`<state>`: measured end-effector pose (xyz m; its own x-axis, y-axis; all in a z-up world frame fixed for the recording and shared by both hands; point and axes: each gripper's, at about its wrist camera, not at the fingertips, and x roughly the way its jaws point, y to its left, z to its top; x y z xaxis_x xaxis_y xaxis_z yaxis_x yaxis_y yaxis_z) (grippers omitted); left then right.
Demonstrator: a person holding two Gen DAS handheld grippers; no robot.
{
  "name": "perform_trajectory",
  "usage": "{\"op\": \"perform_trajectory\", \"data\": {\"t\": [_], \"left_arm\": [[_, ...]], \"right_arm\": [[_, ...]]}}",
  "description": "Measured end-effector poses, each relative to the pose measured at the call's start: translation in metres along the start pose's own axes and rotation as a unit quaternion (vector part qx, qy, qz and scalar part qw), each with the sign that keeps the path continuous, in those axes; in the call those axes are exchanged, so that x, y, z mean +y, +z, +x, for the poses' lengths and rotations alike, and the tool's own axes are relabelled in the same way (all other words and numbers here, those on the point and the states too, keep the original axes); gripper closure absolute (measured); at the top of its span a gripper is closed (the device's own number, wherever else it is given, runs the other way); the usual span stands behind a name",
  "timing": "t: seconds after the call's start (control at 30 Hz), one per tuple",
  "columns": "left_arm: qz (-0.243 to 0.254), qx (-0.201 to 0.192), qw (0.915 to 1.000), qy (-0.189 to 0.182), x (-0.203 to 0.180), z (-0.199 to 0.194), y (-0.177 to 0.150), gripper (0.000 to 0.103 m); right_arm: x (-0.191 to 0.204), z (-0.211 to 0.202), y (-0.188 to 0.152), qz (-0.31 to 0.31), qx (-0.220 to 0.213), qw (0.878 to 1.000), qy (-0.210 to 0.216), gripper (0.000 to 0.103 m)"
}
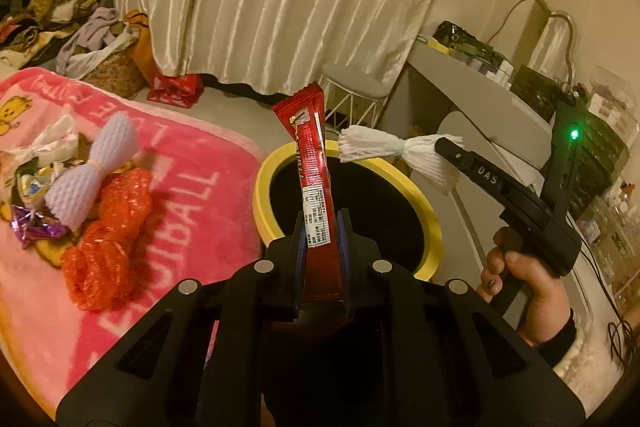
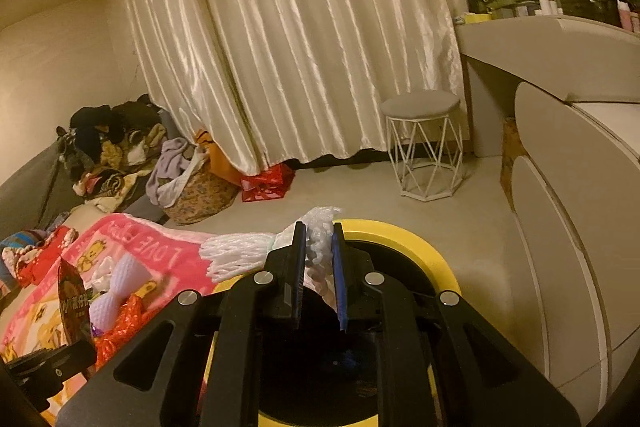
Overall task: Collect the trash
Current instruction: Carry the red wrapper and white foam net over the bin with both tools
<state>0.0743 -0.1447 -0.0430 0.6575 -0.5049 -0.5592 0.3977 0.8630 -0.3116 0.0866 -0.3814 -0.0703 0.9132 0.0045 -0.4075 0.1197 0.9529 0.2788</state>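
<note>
Both jaws are pinching trash over the yellow-rimmed bin (image 1: 430, 223): the left gripper (image 1: 320, 227) clamps a red wrapper (image 1: 310, 155) standing upright, and the right gripper (image 2: 318, 239), on the right, clamps a white foam net (image 1: 394, 149), with more trash on the pink blanket (image 1: 192, 195) at left.

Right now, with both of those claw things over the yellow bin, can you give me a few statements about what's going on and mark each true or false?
1. The left gripper clamps a red snack wrapper. True.
2. The right gripper is empty. False: it is shut on a white foam net.
3. The yellow-rimmed bin stands on the pink blanket. False: it stands beside it.
4. A red mesh net lies on the blanket. True.
</note>
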Motion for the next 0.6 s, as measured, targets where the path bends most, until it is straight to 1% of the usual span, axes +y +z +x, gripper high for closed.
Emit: {"op": "perform_trajectory", "data": {"t": [0.3, 0.43, 0.6], "left_arm": [[0.018, 0.022, 0.9994, -0.018, -0.013, 0.026, 0.0, 0.093], [0.03, 0.029, 0.9988, -0.024, -0.019, 0.038, 0.001, 0.093], [0.029, 0.039, 0.9984, -0.029, -0.022, 0.052, 0.003, 0.093]], "right_arm": [[-0.011, 0.009, -0.006, 0.006, 0.014, 0.999, -0.034, 0.091], [-0.016, 0.012, -0.007, 0.009, 0.018, 0.999, -0.042, 0.09], [-0.022, 0.015, -0.008, 0.015, 0.024, 0.998, -0.048, 0.09]]}}
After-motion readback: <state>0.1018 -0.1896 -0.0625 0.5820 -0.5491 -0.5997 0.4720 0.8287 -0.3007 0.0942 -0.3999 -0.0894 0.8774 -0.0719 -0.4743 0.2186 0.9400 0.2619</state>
